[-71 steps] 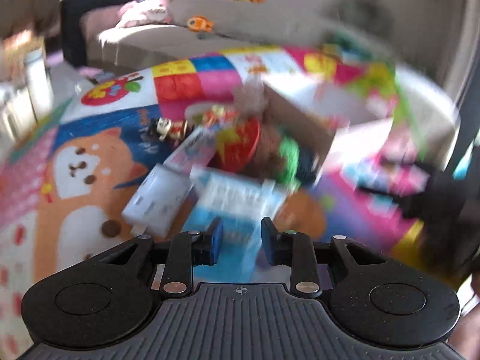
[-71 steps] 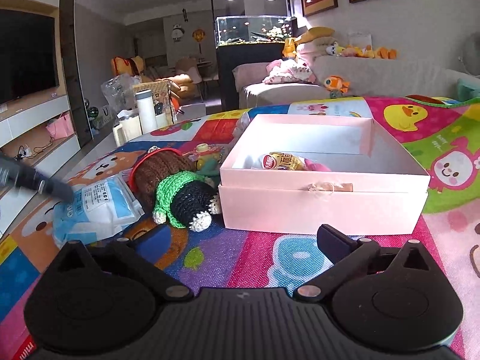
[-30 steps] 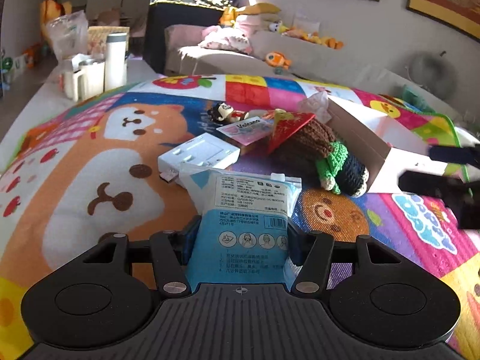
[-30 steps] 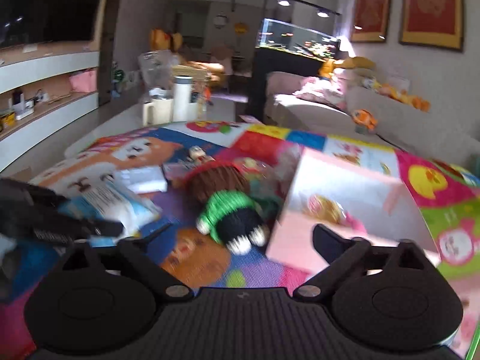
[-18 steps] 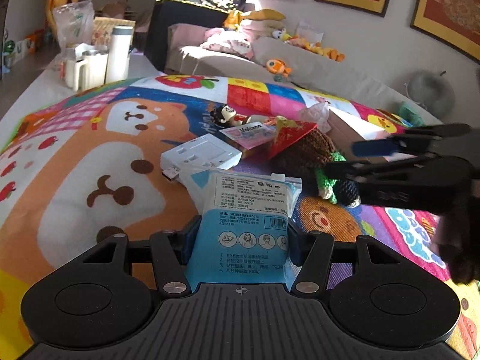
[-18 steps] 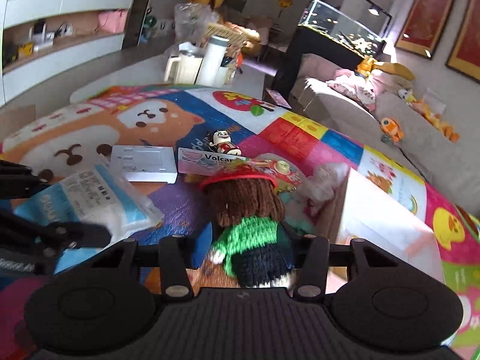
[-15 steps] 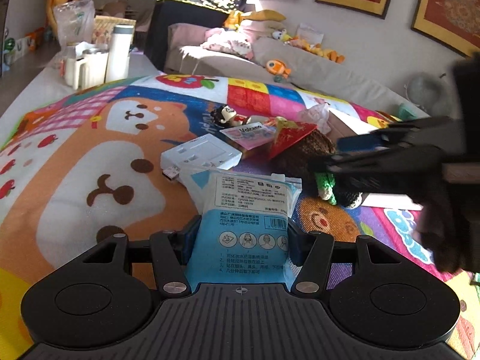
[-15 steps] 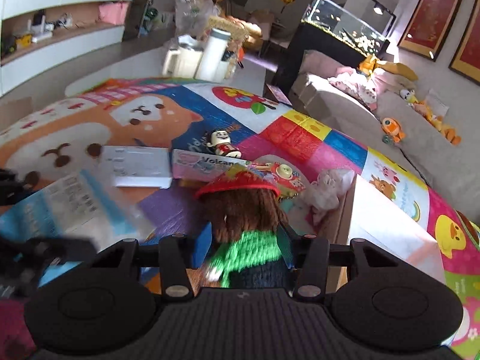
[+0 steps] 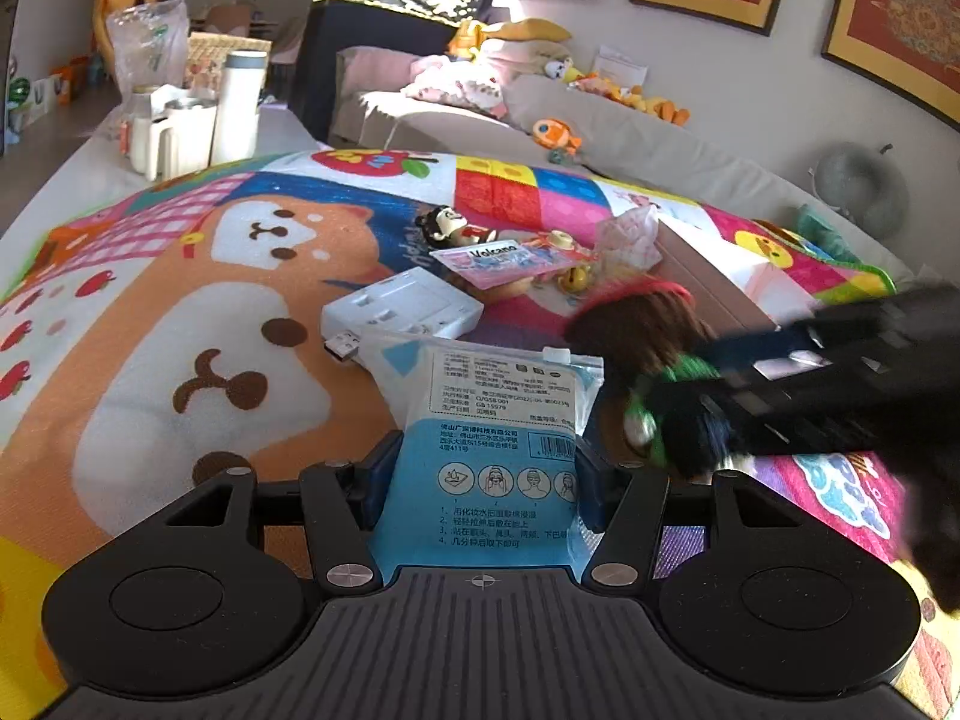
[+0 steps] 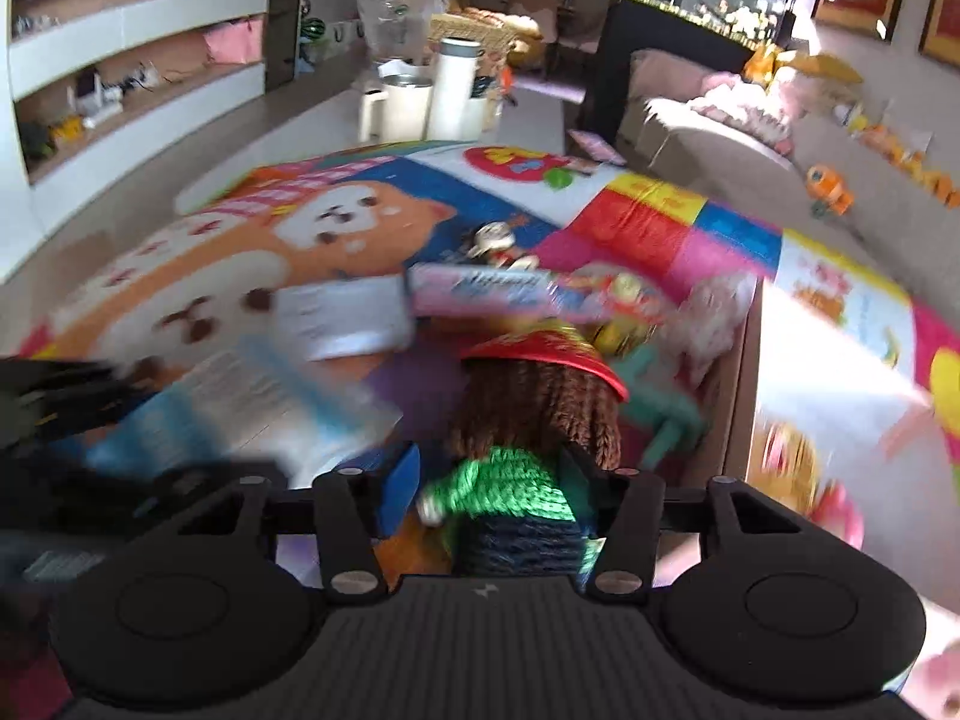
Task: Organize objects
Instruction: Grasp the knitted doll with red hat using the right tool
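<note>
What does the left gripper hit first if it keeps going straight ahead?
The left gripper already grips the blue packet. Straight past it, the white plastic box on the mat looks first in line, though depth is unclear.

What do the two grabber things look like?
Both are black plastic. The left gripper and the right gripper each have two round bumps on a ribbed base, silver screws on angled black fingers, and blue pads on the inner sides.
</note>
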The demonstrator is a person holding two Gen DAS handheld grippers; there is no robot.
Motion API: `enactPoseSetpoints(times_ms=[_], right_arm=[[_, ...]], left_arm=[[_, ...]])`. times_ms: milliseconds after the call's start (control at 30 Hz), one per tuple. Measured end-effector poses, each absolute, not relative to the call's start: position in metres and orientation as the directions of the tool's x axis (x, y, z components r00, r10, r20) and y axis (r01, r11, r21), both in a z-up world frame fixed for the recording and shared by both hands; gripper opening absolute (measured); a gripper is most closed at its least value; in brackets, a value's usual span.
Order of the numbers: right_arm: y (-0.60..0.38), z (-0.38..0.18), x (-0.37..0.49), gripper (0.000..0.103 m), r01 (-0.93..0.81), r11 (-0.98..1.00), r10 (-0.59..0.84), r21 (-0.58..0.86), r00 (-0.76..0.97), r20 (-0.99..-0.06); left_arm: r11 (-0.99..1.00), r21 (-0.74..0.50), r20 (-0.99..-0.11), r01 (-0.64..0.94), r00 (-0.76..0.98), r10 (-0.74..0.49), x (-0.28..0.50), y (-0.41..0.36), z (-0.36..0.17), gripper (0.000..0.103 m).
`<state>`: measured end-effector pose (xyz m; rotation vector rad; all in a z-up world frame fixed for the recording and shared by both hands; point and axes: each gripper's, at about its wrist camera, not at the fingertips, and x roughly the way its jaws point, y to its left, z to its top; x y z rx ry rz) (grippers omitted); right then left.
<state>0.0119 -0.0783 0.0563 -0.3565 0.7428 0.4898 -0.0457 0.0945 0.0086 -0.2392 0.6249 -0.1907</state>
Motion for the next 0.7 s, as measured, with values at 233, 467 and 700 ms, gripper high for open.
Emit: enactPoseSetpoints(times_ms=[233,467,700], right_arm=[[-0.104,0.058,-0.026,0.057,-0.490,0.854,0.268,-0.173,0.701,-0.661],[-0.115,0.041,-0.007,0.074,-0.490,0.871,0.359,-0.042,0.691,-0.627],[-0.142,0.043,-0.040,0.050,-0.512,0.854,0.436,0.088,0.614,-0.658]], left_arm=[[0.949,-0.296,-0.556,0.106,0.789,-0.262,-0.045,0.097,0.009,0.061],[0.982,-0.157,-0.625,0.104,0.760,-0.180,-0.042,0.074,0.016,0.061],[0.984,-0.127,-0.657,0.126,0.732,-0.179,-0.051,0.055,0.020,0.061]])
